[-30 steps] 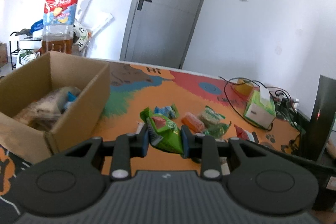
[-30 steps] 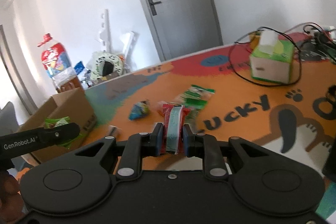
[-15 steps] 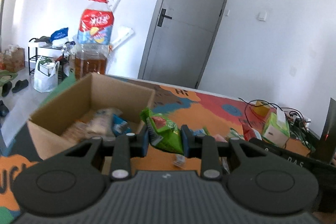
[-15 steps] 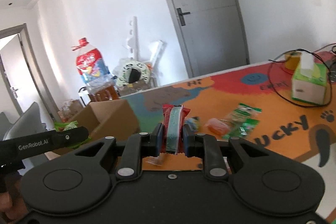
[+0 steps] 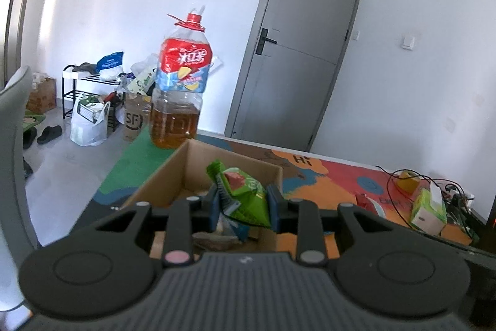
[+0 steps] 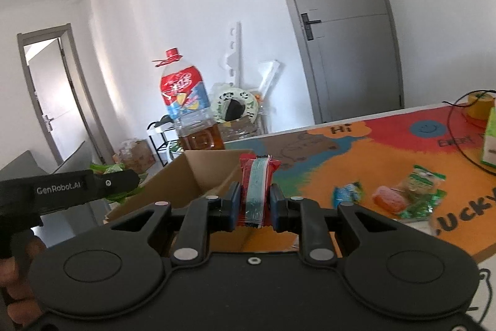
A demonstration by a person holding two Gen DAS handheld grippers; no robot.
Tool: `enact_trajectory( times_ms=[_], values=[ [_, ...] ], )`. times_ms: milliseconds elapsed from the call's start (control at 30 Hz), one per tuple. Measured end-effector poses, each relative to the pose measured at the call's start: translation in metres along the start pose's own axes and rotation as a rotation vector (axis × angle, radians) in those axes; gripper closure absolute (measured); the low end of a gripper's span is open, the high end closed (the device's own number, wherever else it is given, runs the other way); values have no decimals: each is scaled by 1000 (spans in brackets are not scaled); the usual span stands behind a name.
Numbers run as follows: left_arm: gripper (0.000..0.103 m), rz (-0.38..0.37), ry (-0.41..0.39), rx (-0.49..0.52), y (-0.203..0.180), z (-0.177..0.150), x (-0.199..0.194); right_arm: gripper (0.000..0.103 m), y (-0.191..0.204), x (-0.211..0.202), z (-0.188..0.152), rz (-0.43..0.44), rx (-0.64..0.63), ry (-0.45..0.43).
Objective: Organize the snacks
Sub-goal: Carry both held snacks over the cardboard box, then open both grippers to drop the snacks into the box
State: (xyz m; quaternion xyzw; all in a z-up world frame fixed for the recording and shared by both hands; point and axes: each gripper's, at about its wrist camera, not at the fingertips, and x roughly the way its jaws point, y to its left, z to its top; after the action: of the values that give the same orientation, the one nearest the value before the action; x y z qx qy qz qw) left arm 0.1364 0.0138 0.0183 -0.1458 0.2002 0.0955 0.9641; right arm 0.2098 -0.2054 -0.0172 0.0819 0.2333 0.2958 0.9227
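Observation:
My left gripper [image 5: 243,208] is shut on a green snack packet [image 5: 243,194] and holds it over the open cardboard box [image 5: 173,172], which has several packets inside. My right gripper [image 6: 254,203] is shut on a red snack packet [image 6: 255,185] with a pale blue stripe, held just above the box [image 6: 201,172] near its right wall. The left gripper's body [image 6: 71,188] shows at the left of the right wrist view. Loose snacks lie on the colourful table mat: a blue one [image 6: 347,194], an orange one [image 6: 389,199] and green ones [image 6: 423,185].
A big oil bottle [image 5: 181,89] with a red cap stands behind the box at the table's far left edge. A green tissue box [image 5: 429,208] and black cables [image 5: 400,179] sit at the right. A grey door [image 5: 297,58] and floor clutter lie beyond the table.
Both grippers have moved left with their packets, from over the loose snacks to over the cardboard box. The box now sits right under the fingers.

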Motion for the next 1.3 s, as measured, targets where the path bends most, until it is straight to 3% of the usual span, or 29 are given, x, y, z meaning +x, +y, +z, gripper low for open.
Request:
enact_trajectory(
  times_ms=[533, 633, 700, 967, 1100, 1300],
  values=[
    [72, -17, 75, -39, 37, 7, 43, 82, 50, 36, 8, 44, -78, 41],
    [64, -9, 84, -52, 42, 6, 49, 82, 57, 45, 7, 45, -92, 53],
    [53, -7, 78, -83, 49, 5, 49, 82, 62, 50, 6, 46, -103, 62],
    [44, 15, 70, -152, 74, 0, 29, 80, 74, 60, 8, 50, -109, 80],
    [27, 33, 63, -168, 80, -3, 19, 75, 77, 59, 9, 60, -100, 81],
    [18, 35, 48, -178, 77, -5, 7, 74, 70, 48, 10, 43, -81, 79]
  ],
)
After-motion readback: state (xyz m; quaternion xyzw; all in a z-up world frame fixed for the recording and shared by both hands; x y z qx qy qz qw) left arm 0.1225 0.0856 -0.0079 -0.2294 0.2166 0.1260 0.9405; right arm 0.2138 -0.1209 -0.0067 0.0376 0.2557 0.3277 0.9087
